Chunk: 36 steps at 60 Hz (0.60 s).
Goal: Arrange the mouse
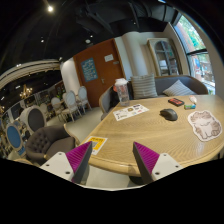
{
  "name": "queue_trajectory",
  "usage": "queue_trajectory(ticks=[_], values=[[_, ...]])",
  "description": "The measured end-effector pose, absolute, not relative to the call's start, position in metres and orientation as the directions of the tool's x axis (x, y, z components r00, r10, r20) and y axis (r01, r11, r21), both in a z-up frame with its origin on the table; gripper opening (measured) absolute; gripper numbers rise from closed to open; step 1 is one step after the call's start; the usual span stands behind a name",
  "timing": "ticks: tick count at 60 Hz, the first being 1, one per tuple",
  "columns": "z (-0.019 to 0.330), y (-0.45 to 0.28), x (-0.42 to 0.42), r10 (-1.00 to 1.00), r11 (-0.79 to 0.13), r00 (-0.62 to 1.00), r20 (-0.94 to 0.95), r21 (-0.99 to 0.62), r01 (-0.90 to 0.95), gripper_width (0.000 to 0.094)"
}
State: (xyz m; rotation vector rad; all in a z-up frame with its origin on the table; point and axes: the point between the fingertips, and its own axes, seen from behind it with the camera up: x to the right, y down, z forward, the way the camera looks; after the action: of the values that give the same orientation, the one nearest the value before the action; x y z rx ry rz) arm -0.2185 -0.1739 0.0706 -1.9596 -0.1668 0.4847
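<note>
The small dark rounded computer mouse (169, 114) lay on the round pale wooden table (130, 140), well ahead of the gripper (112, 160) and off toward its right finger, too small for its long axis to be told. The fingers, with their magenta pads (146, 156), stood spread apart with nothing between them, above the table's near edge. Just right of the mouse lay a flat white mat printed with a cartoon figure (204, 124), and to its left a flat printed paper sheet (130, 112).
</note>
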Motion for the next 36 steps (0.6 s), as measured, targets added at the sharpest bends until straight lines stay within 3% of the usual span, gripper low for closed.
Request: queue_trajectory(ticks=[15,36], values=[[0.056,-0.143,-0.179,0.292,-0.467,0.938,-0.187,-0.884,-0.03,0.0841],[0.025,0.015,-0.008,0.054,-0.542,0.998,0.036,-0.839,0.059,0.0843]])
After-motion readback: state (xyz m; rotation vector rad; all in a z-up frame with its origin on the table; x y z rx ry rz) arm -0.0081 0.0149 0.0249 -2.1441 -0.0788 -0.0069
